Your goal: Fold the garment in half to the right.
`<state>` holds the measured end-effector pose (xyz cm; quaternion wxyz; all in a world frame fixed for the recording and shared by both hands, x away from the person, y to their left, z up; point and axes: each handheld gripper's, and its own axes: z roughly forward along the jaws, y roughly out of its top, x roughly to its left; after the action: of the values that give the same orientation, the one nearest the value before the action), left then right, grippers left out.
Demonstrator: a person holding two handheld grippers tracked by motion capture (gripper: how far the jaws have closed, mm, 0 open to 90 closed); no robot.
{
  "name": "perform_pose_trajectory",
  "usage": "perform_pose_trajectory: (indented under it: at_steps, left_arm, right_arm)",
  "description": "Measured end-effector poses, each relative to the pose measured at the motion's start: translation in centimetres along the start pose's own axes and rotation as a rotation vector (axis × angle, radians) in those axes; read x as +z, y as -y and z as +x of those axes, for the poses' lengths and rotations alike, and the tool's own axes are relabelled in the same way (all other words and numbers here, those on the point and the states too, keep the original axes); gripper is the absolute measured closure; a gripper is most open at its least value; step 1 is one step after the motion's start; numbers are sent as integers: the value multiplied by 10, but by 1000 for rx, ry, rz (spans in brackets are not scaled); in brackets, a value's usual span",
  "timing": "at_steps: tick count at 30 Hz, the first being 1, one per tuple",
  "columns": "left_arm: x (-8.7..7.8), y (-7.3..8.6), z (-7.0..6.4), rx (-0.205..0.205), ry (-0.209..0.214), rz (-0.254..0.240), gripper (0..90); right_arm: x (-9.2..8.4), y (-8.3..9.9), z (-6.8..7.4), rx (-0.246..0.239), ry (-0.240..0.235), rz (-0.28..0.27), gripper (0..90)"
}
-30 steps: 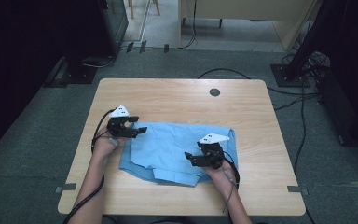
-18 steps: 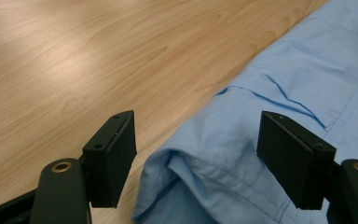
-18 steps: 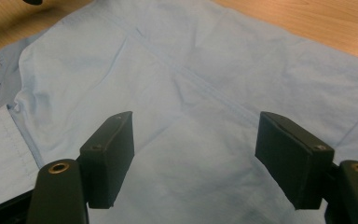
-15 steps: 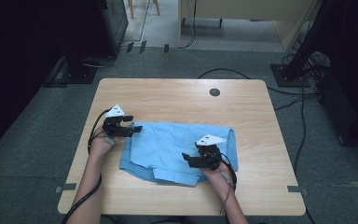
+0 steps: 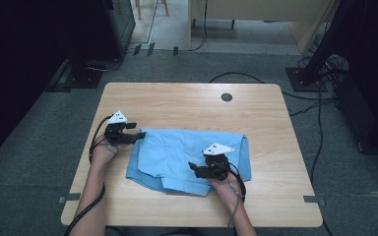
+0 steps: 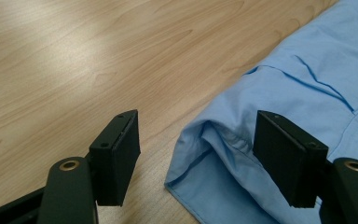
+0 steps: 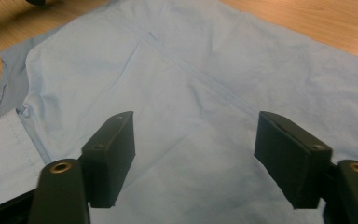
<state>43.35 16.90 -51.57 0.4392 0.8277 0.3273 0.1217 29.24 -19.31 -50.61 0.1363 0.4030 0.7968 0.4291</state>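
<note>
While both tongs [image 5: 139,133] [image 5: 193,169] gape, just closing slightly, creased blue cotton shirt [image 5: 177,152] lies on smooth wood

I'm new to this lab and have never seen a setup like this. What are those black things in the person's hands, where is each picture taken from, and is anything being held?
A person sits at a wooden table holding a hand-operated two-jaw tool in each hand. The high view looks down from above: the left gripper is at the corner of a light blue shirt, and the right gripper is over its near part. The other two pictures come from cameras riding on the tools, looking along their black jaws. Both pairs of jaws have just been closing a little but stand open; the left pair straddles the shirt's corner, and nothing is gripped yet.
</note>
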Motion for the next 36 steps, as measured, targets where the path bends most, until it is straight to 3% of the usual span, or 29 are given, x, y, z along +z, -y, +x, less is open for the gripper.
perform_pose_trajectory:
  at_steps: [10,18,30,33,36]
  left_arm:
    - [6,2,0,5,-3,13,353]
    - [11,1,-1,-2,-23,62,353]
    - [12,1,-3,8,-39,66,350]
    - [11,1,-4,7,-40,65,350]
    - [11,1,-4,5,-41,65,350]
  right_arm:
    - [12,0,15,-23,4,2,303]
    - [18,0,22,5,19,16,313]
    - [19,-1,32,45,97,-18,313]
    - [20,-2,33,67,94,-22,331]
    - [21,-2,38,46,117,-39,347]
